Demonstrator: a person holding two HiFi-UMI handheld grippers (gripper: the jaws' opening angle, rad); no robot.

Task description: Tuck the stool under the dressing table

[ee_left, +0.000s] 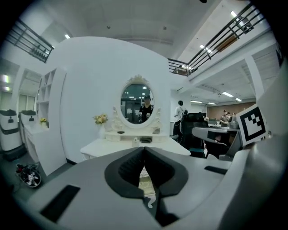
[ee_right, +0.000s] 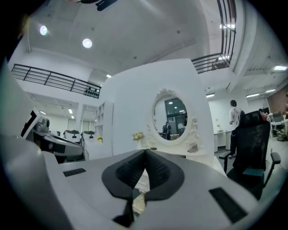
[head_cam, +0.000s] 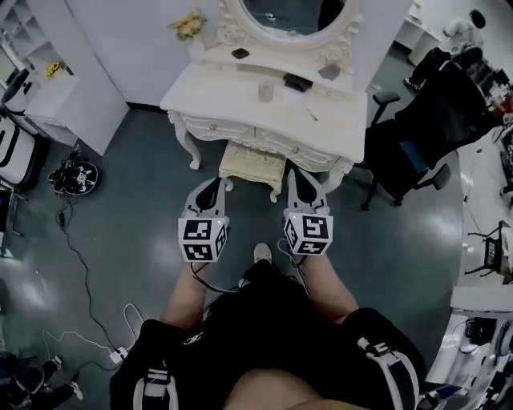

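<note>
At the left, a dark cable [head_cam: 78,255] is trailing loose across the glossy grey floor [head_cam: 136,184]. I judge it is posing a trip risk should the person be stepping that way.

The left hand-held gripper [head_cam: 212,184] is hovering with its jaws pressed together on nothing, pointing toward the stool [head_cam: 252,162]. The stool is sitting between the front legs of the desk [head_cam: 224,100], with its back part lying under the desk's front edge and its front strip showing out. Its seat is looking padded, cream and patterned, on carved curving legs. The desk is looking like white painted wood, with a scalloped apron and an oval mirror [head_cam: 292,16].

The right hand-held gripper [head_cam: 296,172] is likewise gripping nothing, its jaws meeting. An off-centre shove would probably be skewing the stool, so that one leg is catching the desk's curved leg and jolting the small cup [head_cam: 265,91] on top.

At far right, a black office chair [head_cam: 417,128] is standing just beside the desk.
</note>
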